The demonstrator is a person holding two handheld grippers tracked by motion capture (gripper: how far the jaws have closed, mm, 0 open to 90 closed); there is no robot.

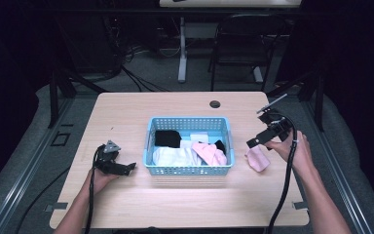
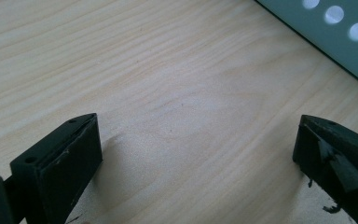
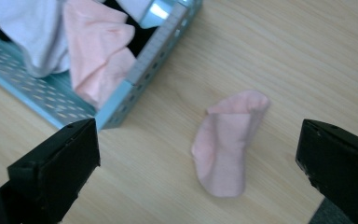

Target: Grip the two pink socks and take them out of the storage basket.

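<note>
The pink sock (image 3: 228, 144) is lying loose on the wooden table (image 1: 185, 200), directly beneath and ahead of the right claw (image 1: 265, 136), between the lines of its two black jaws as the right gripper view looks down on it. Nothing is pressing on it: the jaws are standing wide apart, well clear of the cloth, and the sock is folded over on itself with one rounded end pointing toward the claw.

In the high view the right claw is hovering above the table, held in the person's right hand (image 1: 292, 146), with the sock just below and to the basket side of it. The blue basket (image 1: 190, 169) is sitting to the claw's left, near the sock but not touching it. Inside the basket, another pink piece (image 1: 209, 153) is lying beside a white garment (image 1: 173, 156) and black cloth (image 1: 167, 138).

The left claw (image 1: 124, 167) is resting low over bare wood on the far side of the basket, its jaws also spread apart with nothing between them. A corner of the basket wall is showing just ahead and to the right of that claw in the left gripper view.
</note>
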